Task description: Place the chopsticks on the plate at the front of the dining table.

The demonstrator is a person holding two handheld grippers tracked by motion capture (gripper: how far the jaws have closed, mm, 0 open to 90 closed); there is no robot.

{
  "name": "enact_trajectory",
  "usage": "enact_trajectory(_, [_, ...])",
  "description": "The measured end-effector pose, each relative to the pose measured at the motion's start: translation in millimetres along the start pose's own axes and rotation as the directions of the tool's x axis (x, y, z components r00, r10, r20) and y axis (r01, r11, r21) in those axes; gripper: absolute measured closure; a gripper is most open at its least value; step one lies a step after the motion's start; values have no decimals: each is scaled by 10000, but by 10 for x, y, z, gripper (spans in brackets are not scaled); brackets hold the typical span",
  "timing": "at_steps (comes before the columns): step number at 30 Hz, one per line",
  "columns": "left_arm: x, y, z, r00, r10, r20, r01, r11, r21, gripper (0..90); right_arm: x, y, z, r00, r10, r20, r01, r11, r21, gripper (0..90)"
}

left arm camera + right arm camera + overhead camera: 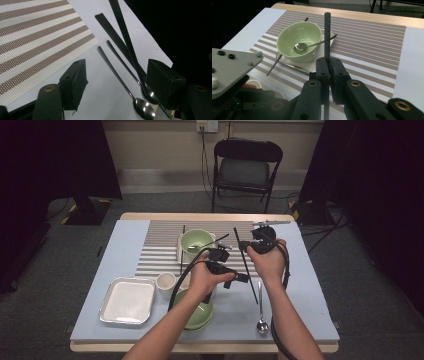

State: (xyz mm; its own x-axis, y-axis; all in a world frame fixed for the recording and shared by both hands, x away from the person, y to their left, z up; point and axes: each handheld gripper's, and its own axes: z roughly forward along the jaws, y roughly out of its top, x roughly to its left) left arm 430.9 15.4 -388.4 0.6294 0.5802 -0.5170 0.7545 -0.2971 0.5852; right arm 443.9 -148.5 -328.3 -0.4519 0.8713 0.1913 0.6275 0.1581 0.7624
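Observation:
My right gripper (328,61) is shut on a black chopstick (327,35), which rises upright from its jaws. From above, that chopstick (248,270) slants down the table from the right gripper (252,245). The left gripper (239,278) sits just below and to the left of the right one. Its jaws stand open (116,65) over the blue mat. Between them pass the held chopstick (125,32), a second black chopstick (110,27) lying flat, and two metal spoons (117,75). The pads touch none of these.
A green bowl (298,37) with a spoon (300,46) in it sits on a white dish (312,65) on the striped placemat (160,250). A white cup (165,282), a white tray (127,301) and another green bowl (200,315) stand front left. A chair (245,170) stands behind the table.

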Motion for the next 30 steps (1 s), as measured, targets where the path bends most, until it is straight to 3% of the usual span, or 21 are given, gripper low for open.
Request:
enact_trajectory(2, [0, 0, 1, 9999, 80, -129, -81, 9999, -75, 339, 15, 6, 6, 10000, -7, -36, 7, 10000, 22, 862])
enact_trajectory(4, [9, -3, 4, 9999, 88, 80, -88, 10000, 32, 399, 28, 13, 8, 10000, -29, -59, 29, 10000, 41, 862])
enact_trajectory(9, [9, -13, 22, 9996, 165, 234, -165, 9999, -13, 438, 51, 23, 11, 10000, -36, -88, 37, 10000, 20, 862])
enact_trajectory(17, [-5, -14, 48, 9994, -159, 310, 165, 9997, -190, 445, 82, 38, 10, 9999, -41, -142, 41, 10000, -8, 862])
enact_trajectory(22, [11, -10, 35, 9997, -221, 92, 222, 9997, -130, 513, 99, 41, 16, 9998, -33, -178, 33, 10000, -31, 862])
enact_trajectory(26, [7, -11, 36, 9986, -506, 178, 510, 9984, -244, 528, 101, 35, 31, 9998, -28, -210, 27, 10000, -43, 862])
enact_trajectory(30, [9, -13, 27, 9966, -819, 99, 821, 9963, -237, 610, 105, 30, 41, 9997, 27, -239, -28, 10000, -47, 862])
